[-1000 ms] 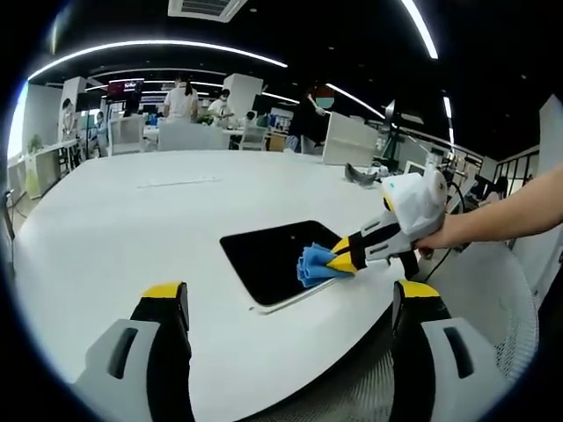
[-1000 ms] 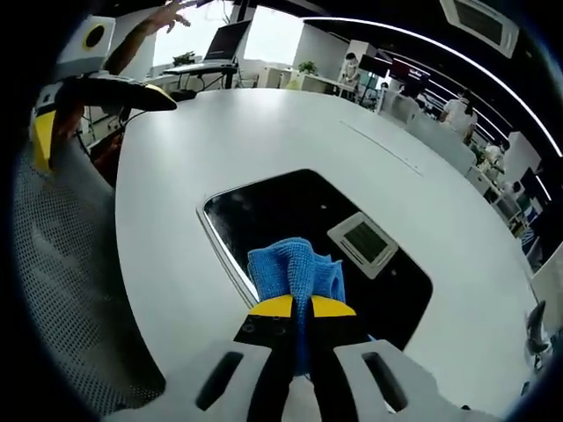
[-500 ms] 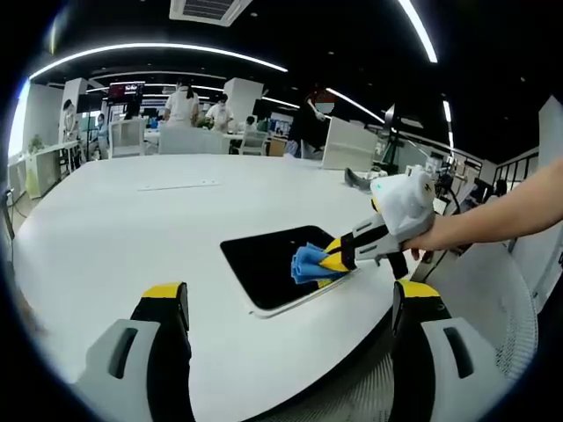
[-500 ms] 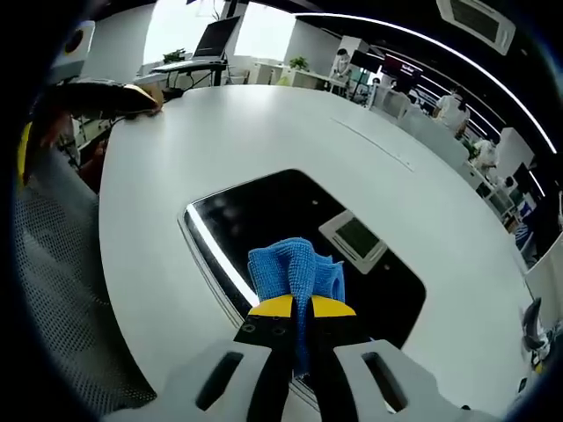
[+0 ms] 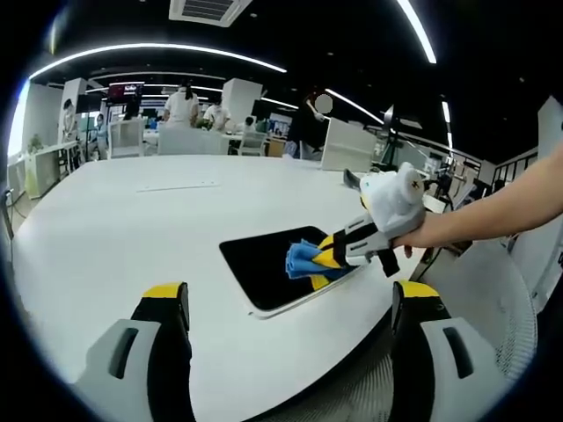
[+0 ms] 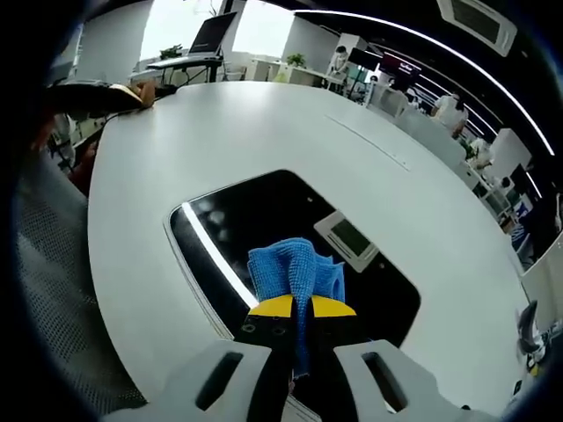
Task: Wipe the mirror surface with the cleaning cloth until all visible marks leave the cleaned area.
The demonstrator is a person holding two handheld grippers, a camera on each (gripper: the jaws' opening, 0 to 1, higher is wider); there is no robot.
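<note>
A dark rectangular mirror point(image 5: 268, 264) point(image 6: 264, 229) lies flat on the white table point(image 5: 114, 229) point(image 6: 264, 132), near its front edge. My right gripper point(image 6: 296, 305) point(image 5: 318, 261) is shut on a blue cleaning cloth point(image 6: 295, 271) point(image 5: 300, 261), which rests on the mirror's right part in the left gripper view. The mirror reflects a ceiling vent and a light strip. My left gripper point(image 5: 286, 303) is open, held back from the mirror over the table edge, with nothing between its fingers point(image 5: 167, 303).
A mesh chair back point(image 5: 493, 308) point(image 6: 53, 290) stands at the table's edge near the mirror. A person's forearm point(image 5: 493, 215) holds the right gripper. Desks, chairs and people stand far behind the table. A dark object point(image 5: 356, 178) lies on the far right of the table.
The right gripper has carried the cloth farther in over the mirror, toward the left in the left gripper view. The left gripper stays as it was.
</note>
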